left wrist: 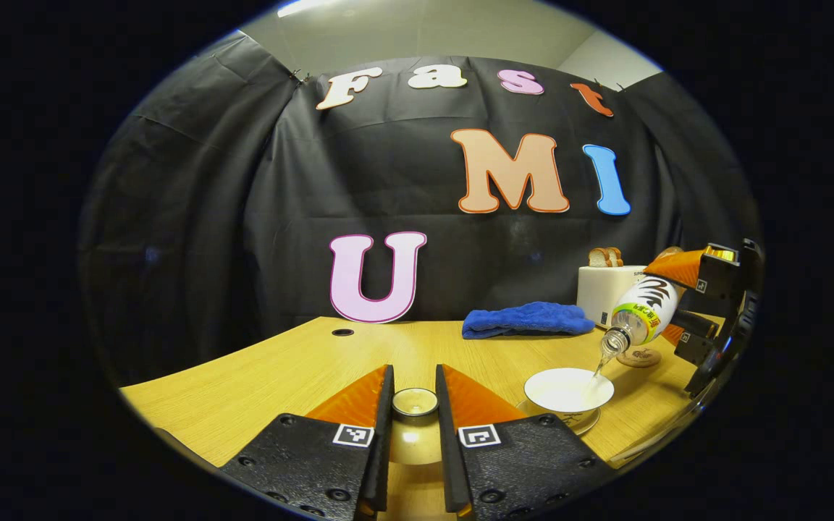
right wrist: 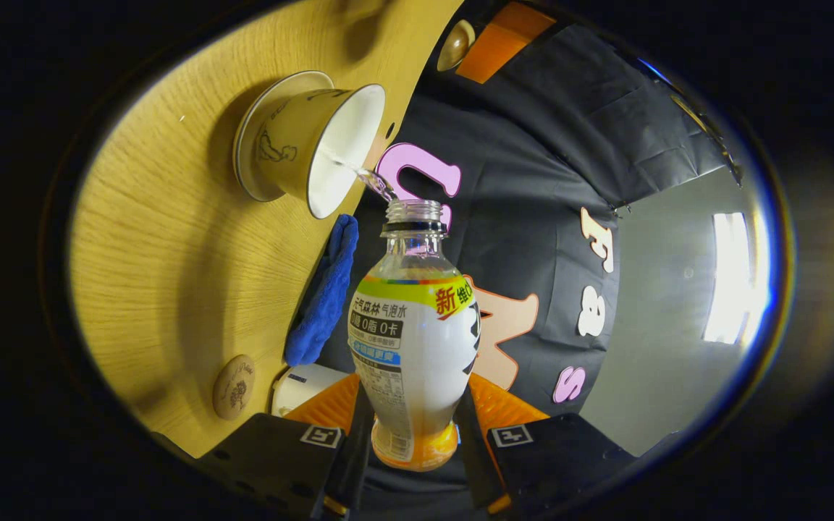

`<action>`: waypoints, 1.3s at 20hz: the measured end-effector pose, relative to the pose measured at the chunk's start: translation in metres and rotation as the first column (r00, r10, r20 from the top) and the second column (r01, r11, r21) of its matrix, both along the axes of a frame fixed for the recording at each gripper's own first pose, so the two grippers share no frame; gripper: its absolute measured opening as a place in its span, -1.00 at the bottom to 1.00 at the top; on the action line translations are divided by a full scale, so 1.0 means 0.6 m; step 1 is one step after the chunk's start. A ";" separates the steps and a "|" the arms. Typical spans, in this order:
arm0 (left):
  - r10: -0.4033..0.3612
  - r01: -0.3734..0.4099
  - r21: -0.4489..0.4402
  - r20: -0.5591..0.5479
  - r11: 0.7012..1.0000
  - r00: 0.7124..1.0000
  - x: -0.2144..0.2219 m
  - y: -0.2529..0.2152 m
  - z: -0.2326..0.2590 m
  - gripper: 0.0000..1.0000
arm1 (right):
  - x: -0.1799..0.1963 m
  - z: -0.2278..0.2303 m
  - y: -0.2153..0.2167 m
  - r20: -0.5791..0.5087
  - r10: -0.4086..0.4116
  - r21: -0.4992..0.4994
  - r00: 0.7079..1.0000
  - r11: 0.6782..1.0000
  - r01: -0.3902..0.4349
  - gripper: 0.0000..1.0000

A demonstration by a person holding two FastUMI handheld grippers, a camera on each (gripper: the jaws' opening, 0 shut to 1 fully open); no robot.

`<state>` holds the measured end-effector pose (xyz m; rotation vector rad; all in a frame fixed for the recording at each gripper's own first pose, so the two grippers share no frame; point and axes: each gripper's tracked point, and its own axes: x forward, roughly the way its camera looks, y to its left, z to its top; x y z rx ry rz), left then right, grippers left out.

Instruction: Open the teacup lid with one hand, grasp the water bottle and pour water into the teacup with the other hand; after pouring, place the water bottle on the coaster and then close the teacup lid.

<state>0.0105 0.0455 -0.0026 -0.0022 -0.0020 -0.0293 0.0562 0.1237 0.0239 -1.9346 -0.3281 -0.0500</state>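
A clear bottle (right wrist: 413, 340) with a white label and a yellow band is gripped near its base by both fingers of the right gripper (right wrist: 411, 441). It is tilted, uncapped neck toward the cup (right wrist: 313, 145), and a thin stream of water is seen entering the white bowl. The cup, cream outside with a dark drawing, stands on a saucer (left wrist: 582, 422) on the wooden table (left wrist: 265, 376). The lid (left wrist: 415, 402) is clamped by its knob in the left gripper (left wrist: 414, 405), beside the cup. A round coaster (right wrist: 234, 386) lies near a blue cloth (left wrist: 527, 319).

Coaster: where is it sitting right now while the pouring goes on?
The coaster lies bare on the table at the right of the left gripper view, just behind the teacup, under the tilted water bottle, in front of the white toaster.
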 end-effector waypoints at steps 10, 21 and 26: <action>0.002 -0.002 0.000 -0.001 1.000 1.000 -0.001 0.001 0.000 -0.44 | 0.007 0.027 0.010 0.064 0.025 -0.063 0.998 0.998 -0.021 0.20; 0.003 -0.003 0.002 -0.001 1.000 1.000 -0.001 0.003 0.000 -0.44 | 0.010 -0.044 -0.009 -0.129 -0.036 0.114 0.991 0.992 0.051 0.22; 0.001 -0.001 0.003 0.000 1.000 1.000 -0.001 0.000 0.000 -0.44 | 0.010 -0.069 -0.032 -0.252 -0.034 0.362 0.967 0.923 0.127 0.19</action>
